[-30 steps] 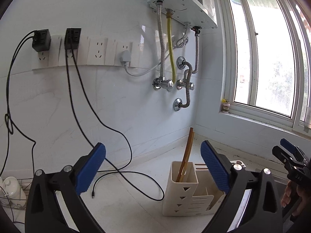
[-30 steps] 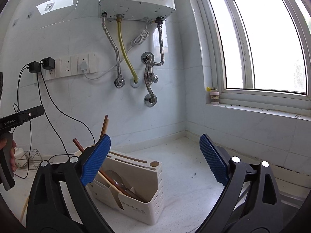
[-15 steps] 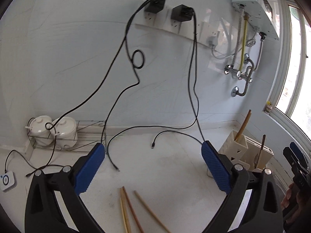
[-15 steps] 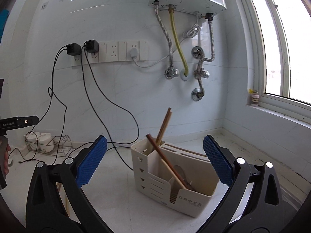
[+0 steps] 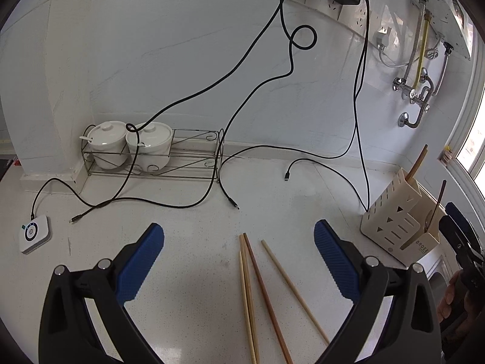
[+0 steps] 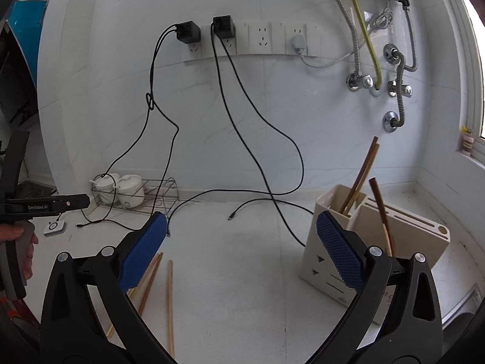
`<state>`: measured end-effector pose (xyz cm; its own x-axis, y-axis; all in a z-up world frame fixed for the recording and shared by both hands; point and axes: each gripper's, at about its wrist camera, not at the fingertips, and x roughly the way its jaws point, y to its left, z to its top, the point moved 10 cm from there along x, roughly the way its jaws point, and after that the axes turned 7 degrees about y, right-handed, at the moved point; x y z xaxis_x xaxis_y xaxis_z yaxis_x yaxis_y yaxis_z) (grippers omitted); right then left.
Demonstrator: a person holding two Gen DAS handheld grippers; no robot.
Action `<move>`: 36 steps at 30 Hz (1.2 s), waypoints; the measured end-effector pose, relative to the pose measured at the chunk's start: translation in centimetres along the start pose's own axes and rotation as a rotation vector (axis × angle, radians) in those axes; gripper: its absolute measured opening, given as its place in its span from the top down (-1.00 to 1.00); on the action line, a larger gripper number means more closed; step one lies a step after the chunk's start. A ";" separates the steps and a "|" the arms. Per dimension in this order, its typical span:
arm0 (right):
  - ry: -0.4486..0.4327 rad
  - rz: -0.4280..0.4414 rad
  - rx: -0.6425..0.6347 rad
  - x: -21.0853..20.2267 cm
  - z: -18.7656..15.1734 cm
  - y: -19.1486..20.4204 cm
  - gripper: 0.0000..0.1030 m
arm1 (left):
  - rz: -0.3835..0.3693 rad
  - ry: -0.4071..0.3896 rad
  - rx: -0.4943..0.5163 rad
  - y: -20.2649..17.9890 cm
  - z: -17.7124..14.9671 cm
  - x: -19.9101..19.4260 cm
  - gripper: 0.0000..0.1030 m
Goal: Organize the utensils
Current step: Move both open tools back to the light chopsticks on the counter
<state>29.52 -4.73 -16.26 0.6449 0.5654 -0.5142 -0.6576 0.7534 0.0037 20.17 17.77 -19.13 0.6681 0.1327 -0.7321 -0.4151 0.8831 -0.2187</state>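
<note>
Four loose chopsticks (image 5: 266,297): on counter, between left gripper's (image 5: 239,257) wide-apart jaws
Change: left view has swung down from the wall
Right gripper (image 6: 242,248): spread, empty
Holder (image 6: 376,236): right, partly filled
Meaning: pickup next

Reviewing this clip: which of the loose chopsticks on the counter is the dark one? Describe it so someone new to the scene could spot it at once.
Start at the cream utensil holder on the white counter, near the window corner. To its left, loose chopsticks lie fanned between the open left gripper fingers. The dark chopstick is reddish brown, unlike the pale ones on either side of it.
</note>
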 end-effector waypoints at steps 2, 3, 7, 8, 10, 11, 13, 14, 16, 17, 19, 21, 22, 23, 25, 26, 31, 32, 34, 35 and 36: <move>0.016 0.019 -0.005 0.5 -0.3 0.9 -0.84 | -0.001 0.020 0.004 0.0 -0.6 0.2 -0.89; 0.026 0.025 -0.009 0.7 -0.6 1.3 -0.84 | -0.003 0.030 0.005 0.1 -0.9 0.3 -0.89; 0.059 0.050 -0.013 1.4 -1.4 2.6 -0.84 | -0.009 0.079 0.004 0.5 -2.1 1.1 -0.89; 0.066 0.051 -0.012 1.5 -1.6 2.7 -0.84 | -0.015 0.089 -0.004 0.6 -2.4 1.3 -0.89; 0.079 0.056 -0.008 1.8 -1.9 3.0 -0.84 | -0.020 0.110 -0.018 0.9 -3.0 1.7 -0.89; 0.086 0.060 -0.005 2.0 -2.1 3.2 -0.84 | -0.023 0.123 -0.022 1.0 -3.3 1.9 -0.89; 0.105 0.064 0.000 2.4 -2.4 3.2 -0.84 | -0.026 0.149 -0.021 1.1 -4.0 2.4 -0.89; 0.114 0.066 0.003 2.6 -2.5 3.2 -0.84 | -0.026 0.163 -0.016 1.1 -4.3 2.7 -0.89; 0.142 0.064 0.011 3.2 -2.9 3.1 -0.84 | -0.019 0.195 -0.007 1.2 -5.0 3.3 -0.89; 0.159 0.065 0.017 3.5 -3.2 3.1 -0.84 | -0.017 0.206 -0.007 1.3 -5.3 3.5 -0.89; 0.202 0.065 0.025 4.2 -3.7 3.1 -0.84 | -0.023 0.233 -0.011 1.5 -5.9 4.1 -0.89; 0.265 0.071 0.040 5.2 -4.6 3.0 -0.84 | -0.014 0.260 -0.013 1.7 -6.5 4.7 -0.89; 0.304 0.088 0.060 5.7 -5.1 3.1 -0.84 | -0.009 0.274 -0.012 1.9 -6.7 5.1 -0.89; 0.337 0.103 0.082 6.1 -5.6 3.0 -0.83 | -0.003 0.292 -0.010 2.0 -7.0 5.4 -0.89; 0.397 0.124 0.094 6.8 -6.7 3.2 -0.72 | 0.006 0.321 -0.008 2.3 -7.6 6.2 -0.89; 0.427 0.137 0.084 7.1 -7.2 3.4 -0.64 | 0.005 0.336 -0.008 2.3 -7.9 6.6 -0.89; 0.501 0.137 0.031 8.0 -9.1 4.5 -0.50 | 0.029 0.406 0.011 2.9 -9.2 8.5 -0.83; 0.513 0.138 0.029 8.2 -9.4 4.6 -0.49 | 0.036 0.424 0.013 3.0 -9.4 9.0 -0.80; 0.527 0.138 0.031 8.4 -9.7 4.7 -0.48 | 0.041 0.450 0.010 3.3 -9.8 9.7 -0.78; 0.531 0.136 0.037 8.5 -9.8 4.6 -0.49 | 0.042 0.461 0.007 3.5 -10.0 10.1 -0.78; 0.533 0.135 0.046 8.5 -9.9 4.5 -0.50 | 0.045 0.470 0.006 3.5 -10.1 10.4 -0.78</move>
<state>28.23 0.17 -29.09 0.2617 0.4184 -0.8697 -0.6955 0.7065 0.1306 19.41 17.72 -34.08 0.2966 -0.0460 -0.9539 -0.4332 0.8837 -0.1773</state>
